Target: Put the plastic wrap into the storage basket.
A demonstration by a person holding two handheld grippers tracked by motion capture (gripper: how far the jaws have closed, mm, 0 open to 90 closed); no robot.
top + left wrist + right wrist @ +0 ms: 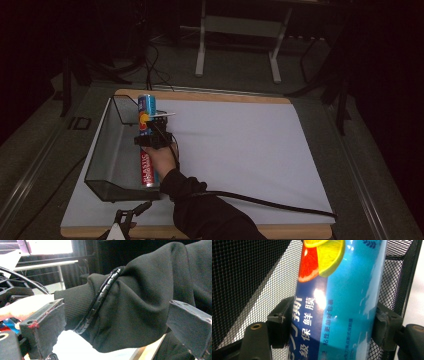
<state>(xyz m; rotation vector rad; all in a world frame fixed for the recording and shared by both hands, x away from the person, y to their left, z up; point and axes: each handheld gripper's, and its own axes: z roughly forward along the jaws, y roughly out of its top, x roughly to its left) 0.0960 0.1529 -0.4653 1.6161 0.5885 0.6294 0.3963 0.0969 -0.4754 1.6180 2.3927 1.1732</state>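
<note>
A blue cling-film tube (146,111) with a citrus picture and Chinese lettering stands nearly upright at the right wall of the black mesh basket (107,150). My right gripper (147,132) is shut on it; in the right gripper view both jaws press the sides of the tube (342,302), with the mesh (249,277) close behind. A red tube (145,170) labelled PLASTIC lies in the basket, partly hidden by the hand. My left gripper (125,220) sits at the table's front edge; its jaws stand wide open toward the person's black sleeve (140,297), nothing between them.
The basket rests on the left part of a white mat (240,150) over a wooden board. A thick black cable (280,205) trails from the right arm across the mat's front right. Dark floor, cables and a table frame (240,30) lie beyond.
</note>
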